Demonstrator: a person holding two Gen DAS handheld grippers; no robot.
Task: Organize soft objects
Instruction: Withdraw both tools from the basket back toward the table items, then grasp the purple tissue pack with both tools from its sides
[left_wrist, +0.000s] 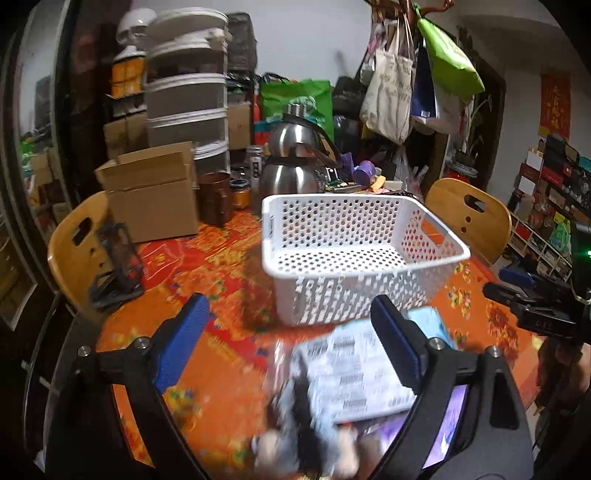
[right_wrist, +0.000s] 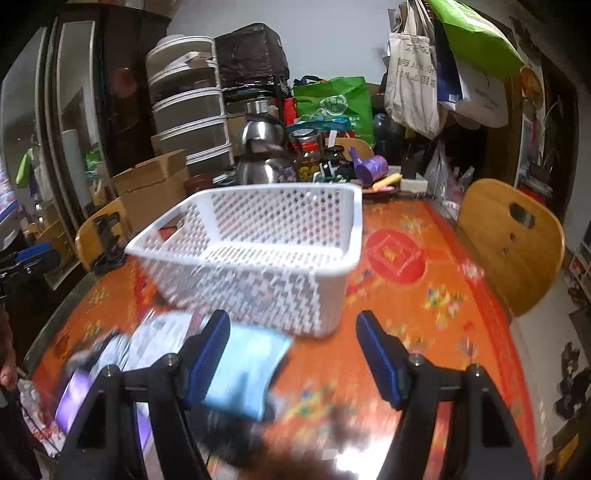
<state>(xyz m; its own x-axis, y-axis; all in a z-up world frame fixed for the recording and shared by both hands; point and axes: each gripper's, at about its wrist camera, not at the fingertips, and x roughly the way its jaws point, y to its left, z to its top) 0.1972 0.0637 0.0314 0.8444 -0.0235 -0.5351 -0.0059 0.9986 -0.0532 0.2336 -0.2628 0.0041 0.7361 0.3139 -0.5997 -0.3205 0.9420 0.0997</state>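
An empty white perforated basket stands on the orange patterned tablecloth. In front of it lies a blurred heap: a white packet with printed labels, a light blue packet, a grey and black soft thing and something purple. My left gripper hangs open above the heap's left part, its pads touching nothing. My right gripper is open too, its left finger over the blue packet.
Behind the basket stand cardboard boxes, steel kettles, jars and drawer units. Wooden chairs flank the table. Bags hang at the back right. A bare stretch of tablecloth lies right of the basket.
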